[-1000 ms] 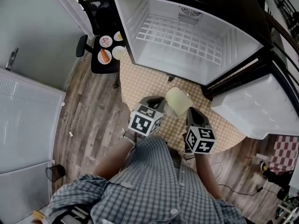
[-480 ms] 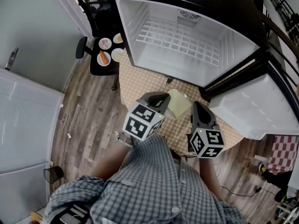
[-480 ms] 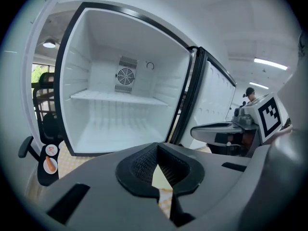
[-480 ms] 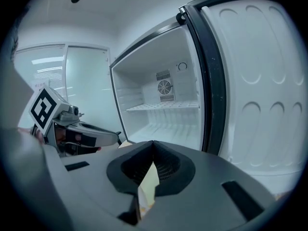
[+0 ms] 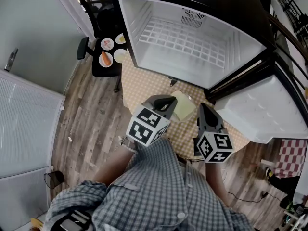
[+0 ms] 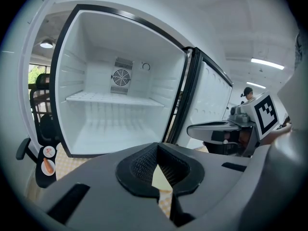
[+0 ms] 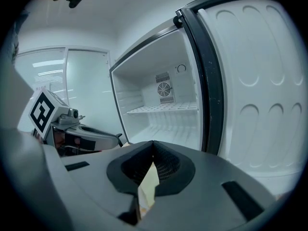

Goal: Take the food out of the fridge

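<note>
1. The pale food item (image 5: 182, 105) lies outside the fridge (image 5: 139, 18), on the checked worktop (image 5: 144, 85) just in front of the opening; it sits between the two grippers; its exact kind cannot be made out.
2. Left gripper (image 5: 167, 101): the fingers (image 6: 139, 165) are closed, tips together, with nothing clamped; the food item (image 6: 159, 178) shows as a pale wedge through the gap behind the tips, with checked cloth under it.
3. Right gripper (image 5: 202, 109): the fingers (image 7: 166, 165) meet at the tips; the food item (image 7: 150, 179) shows in the slit below them; whether the pads pinch it cannot be told.
4. In the head view the left gripper overlaps the item's left edge and the right gripper stands at its right edge; both cover part of it; contact cannot be confirmed from above.
5. The fridge door (image 5: 260, 109) is swung wide to the right; inside are a wire shelf (image 5: 185, 37) and a fan grille (image 5: 194, 17) on the back wall.
6. A black chair (image 5: 98, 69) stands to the left of the fridge, well apart from the grippers; it carries small plates (image 5: 105, 58), one bearing an orange piece.
7. The person's checked shirt (image 5: 159, 186) fills the lower head view and hides both hands.
</note>
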Demonstrator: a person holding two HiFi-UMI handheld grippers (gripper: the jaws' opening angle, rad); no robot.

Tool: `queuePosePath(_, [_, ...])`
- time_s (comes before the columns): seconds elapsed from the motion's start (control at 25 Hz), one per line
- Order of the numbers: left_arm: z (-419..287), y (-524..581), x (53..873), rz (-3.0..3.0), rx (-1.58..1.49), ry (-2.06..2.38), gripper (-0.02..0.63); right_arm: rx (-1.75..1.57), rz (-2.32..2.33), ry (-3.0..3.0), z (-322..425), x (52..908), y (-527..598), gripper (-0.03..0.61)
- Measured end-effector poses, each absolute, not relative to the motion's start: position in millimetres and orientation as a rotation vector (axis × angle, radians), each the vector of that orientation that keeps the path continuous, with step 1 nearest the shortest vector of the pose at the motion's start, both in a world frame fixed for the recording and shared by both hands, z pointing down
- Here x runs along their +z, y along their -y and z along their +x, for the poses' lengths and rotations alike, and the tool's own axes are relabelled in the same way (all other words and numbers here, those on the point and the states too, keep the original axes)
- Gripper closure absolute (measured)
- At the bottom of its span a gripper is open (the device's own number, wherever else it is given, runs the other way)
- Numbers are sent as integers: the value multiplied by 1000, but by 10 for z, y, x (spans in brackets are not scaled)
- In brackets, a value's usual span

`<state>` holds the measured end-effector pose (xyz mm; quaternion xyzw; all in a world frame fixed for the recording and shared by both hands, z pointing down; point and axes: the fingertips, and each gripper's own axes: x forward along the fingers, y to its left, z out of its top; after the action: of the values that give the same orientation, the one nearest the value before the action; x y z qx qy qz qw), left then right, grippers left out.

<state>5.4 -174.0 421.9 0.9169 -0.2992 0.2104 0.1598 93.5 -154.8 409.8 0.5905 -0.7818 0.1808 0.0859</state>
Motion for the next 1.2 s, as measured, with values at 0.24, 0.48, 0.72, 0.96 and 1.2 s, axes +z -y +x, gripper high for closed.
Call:
queuePosePath(0.24, [50,1727,4254,2603,605,841,607,552,1749,2337,921,4115,1559,569])
queuePosePath(0.48, [74,1700,4293,2596,608,810,607,563,1739,2335,917,4147,1569,569])
queuePosePath(0.72, [84,1702,4316,2594,614,798,607,572,1728,2335,903,4171,1570,569])
queuePosePath(0.96, [95,1681,4336,2581,611,775,607,595,1727,2344,895,4176,1566,569])
queuePosePath(1.2, [105,1673,4349,2570,607,761,607,606,1715,2345,882,4199,1550,569])
